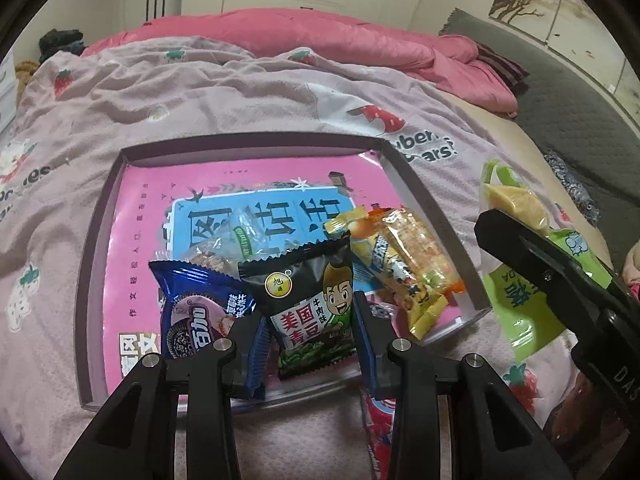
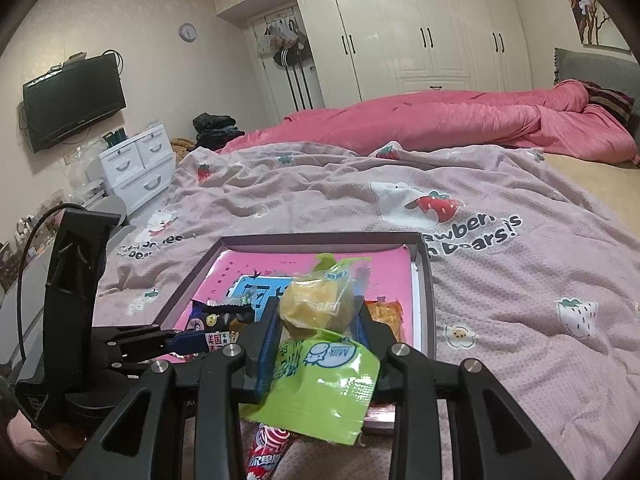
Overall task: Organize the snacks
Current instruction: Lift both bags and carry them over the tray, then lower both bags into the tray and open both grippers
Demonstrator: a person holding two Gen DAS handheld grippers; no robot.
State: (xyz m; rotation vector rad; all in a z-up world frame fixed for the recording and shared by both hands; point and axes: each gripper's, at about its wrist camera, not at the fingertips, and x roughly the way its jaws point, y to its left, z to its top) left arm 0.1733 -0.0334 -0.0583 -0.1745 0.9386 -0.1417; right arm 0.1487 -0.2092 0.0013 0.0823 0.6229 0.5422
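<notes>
Black pea pack (image 1: 310,304) is being pinched between the left gripper's (image 1: 308,344) blue pads, hanging just over the near edge of the tray (image 1: 256,142) on the bed; jaws are pressing its lower sides, pack standing upright and slightly crumpled. Green cake bag (image 2: 320,344) is being gripped by the right gripper (image 2: 318,344), pads clamping around the yellow cake itself, the loose green end flopping toward the camera, over the tray's near right side. Tray is already holding a blue cookie pack (image 1: 200,312), a clear pack (image 1: 236,236) and orange-yellow packs (image 1: 404,256) over a pink book (image 1: 152,208). My read: both are heading for drop-off. Suggest lowering the pea pack into the free gap beside the cookie pack before letting go, not dropping from height, since foil slides. The two grippers are working close together, so stagger the releases. Go easy on the cake, it's soft. A red pack (image 2: 266,450) is lying outside the tray near the front, likely next.
</notes>
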